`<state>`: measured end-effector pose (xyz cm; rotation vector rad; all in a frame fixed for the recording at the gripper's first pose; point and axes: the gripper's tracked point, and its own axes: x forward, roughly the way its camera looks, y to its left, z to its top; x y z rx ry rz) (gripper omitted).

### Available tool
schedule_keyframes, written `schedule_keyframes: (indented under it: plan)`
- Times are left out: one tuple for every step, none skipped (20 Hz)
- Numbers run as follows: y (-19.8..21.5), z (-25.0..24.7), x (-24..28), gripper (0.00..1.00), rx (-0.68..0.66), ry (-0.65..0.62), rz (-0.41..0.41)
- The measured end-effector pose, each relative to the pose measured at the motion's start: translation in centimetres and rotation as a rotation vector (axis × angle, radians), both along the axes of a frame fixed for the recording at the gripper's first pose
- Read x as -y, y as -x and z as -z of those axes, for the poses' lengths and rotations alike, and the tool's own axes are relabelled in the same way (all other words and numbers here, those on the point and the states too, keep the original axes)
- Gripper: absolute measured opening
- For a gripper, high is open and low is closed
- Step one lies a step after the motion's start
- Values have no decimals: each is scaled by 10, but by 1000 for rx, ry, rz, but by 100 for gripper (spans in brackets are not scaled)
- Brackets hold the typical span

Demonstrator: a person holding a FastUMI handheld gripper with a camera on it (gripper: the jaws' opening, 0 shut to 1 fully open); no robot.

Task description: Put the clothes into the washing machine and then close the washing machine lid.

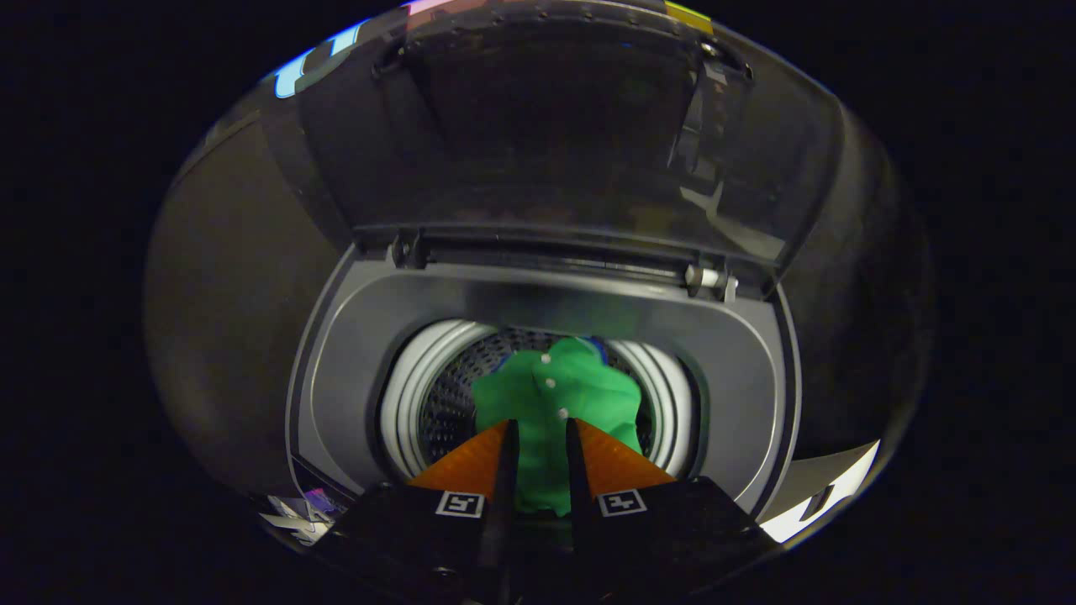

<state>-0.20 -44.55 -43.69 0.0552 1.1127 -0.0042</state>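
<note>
The washing machine point(538, 294) stands open, lid point(555, 126) raised at its back edge, and a green garment point(580, 391) hangs over the drum point(420, 403) mouth, pinched between the fingers point(504, 454).

I see my gripper point(538, 433) clamped on a green garment point(555, 395) hanging over the washing machine point(353, 353) drum point(412, 395), its lid point(546, 126) up.

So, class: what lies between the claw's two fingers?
In the gripper view, the green garment lies pinched between the claw fingers, hanging over the washer drum; the lid stands open.

Dark booth wall point(227, 277) all around, dim light, a pale floor patch point(828, 496) low down.
</note>
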Motion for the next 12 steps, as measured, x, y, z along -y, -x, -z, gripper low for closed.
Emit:
schedule_keyframes:
  plan:
    - [-5,-3,-5,50,19,-20,-8]
    - [-7,-7,-12,67,27,-39,-13]
    - [-6,-4,-11,83,26,-30,-19]
    - [-7,-6,-9,99,37,-22,-29]
    - [-10,-12,-10,98,56,-24,-40]
    - [-13,-24,-11,98,73,-26,-47]
    - [-16,-34,-12,98,83,-33,-46]
    - [-18,-46,-14,98,95,-48,-42]
    - [-25,-62,-16,98,124,-64,-39]
    - [-37,-86,-18,99,179,-73,-40]
    - [-50,-111,-16,99,247,-83,-45]
    - [-67,-135,-18,99,324,-97,-51]
